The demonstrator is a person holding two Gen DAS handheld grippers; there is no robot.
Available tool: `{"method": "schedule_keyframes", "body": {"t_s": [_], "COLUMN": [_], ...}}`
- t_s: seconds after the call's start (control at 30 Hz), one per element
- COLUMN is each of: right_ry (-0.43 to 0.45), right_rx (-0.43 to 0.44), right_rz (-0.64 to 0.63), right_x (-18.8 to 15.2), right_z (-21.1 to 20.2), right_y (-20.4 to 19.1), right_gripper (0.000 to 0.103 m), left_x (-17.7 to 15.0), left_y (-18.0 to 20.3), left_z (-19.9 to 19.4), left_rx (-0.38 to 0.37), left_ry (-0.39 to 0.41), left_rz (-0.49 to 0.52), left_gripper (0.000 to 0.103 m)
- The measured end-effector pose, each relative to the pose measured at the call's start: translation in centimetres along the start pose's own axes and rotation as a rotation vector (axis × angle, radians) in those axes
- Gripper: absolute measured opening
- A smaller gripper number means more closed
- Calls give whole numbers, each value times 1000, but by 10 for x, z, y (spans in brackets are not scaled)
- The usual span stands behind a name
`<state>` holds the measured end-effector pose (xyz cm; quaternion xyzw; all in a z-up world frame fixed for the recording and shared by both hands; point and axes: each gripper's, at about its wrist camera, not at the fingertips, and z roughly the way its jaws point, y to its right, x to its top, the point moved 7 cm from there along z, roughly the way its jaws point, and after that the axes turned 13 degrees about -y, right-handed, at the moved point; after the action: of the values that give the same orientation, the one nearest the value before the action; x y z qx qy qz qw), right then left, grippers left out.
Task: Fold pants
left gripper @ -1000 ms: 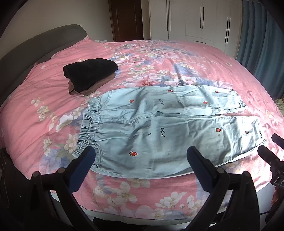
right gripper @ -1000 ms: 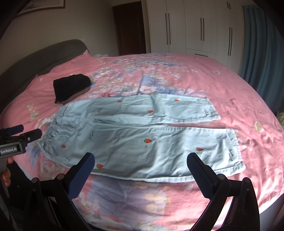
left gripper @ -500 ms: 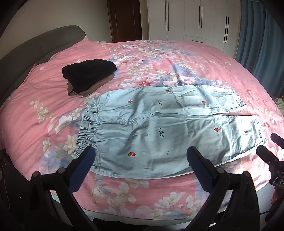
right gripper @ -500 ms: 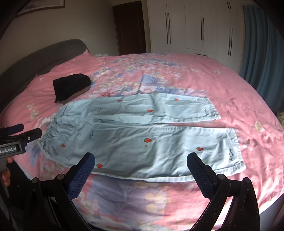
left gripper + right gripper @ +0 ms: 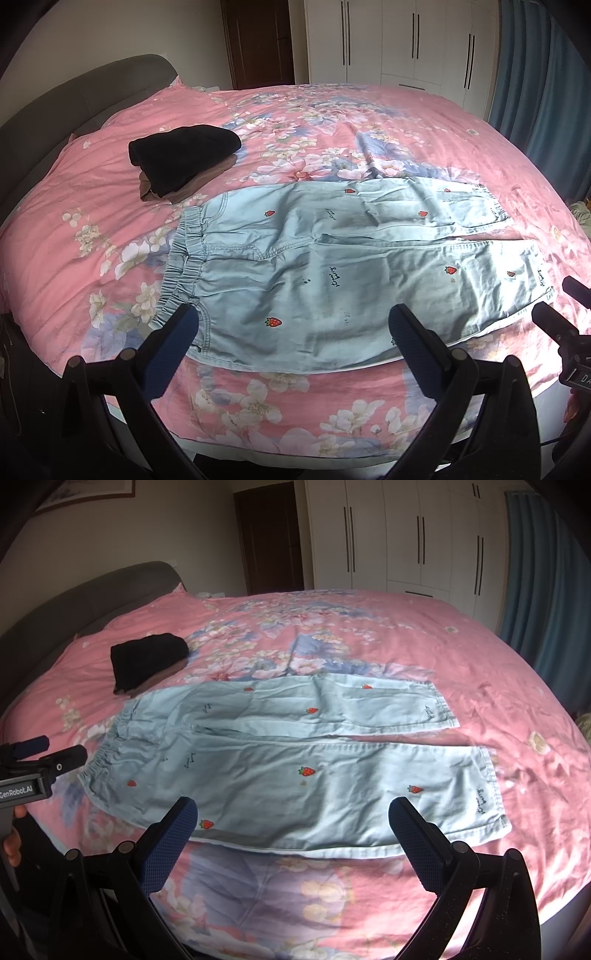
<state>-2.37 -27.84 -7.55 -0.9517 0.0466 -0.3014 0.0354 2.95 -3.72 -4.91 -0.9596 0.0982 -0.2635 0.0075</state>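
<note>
Lying flat and unfolded on the pink floral bed (image 5: 110,206), the light blue pants (image 5: 332,266) stretch sideways, their elastic waistband toward the grey headboard (image 5: 74,96) and both legs side by side pointing away from it. A black folded garment (image 5: 181,155) sits on the bed beyond the waistband, close to the pants. The left gripper (image 5: 291,332) hovers over the pants' near edge by the waistband, fingers (image 5: 177,343) wide apart and holding nothing. The right gripper (image 5: 291,823) hovers over the near leg, fingers (image 5: 413,834) likewise spread, gripping nothing.
</note>
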Motion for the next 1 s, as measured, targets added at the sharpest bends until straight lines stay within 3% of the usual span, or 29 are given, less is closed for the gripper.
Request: {"method": "schedule_keyframes", "body": {"t_s": [0.87,1.0], "right_ry": [2,-5], "right_rx": [0,8], "right_rz": [-4,-8], "right_x": [1,1], "right_z": [-1,2], "right_y": [-1,-2], "right_gripper": [102,102], "left_x": [4,4], "left_y": [2,-1], "left_z": [-3,1], "left_rx": [1,-35], "left_ry": [7,-4], "left_rz": [11,-24], "left_gripper": [103,103]}}
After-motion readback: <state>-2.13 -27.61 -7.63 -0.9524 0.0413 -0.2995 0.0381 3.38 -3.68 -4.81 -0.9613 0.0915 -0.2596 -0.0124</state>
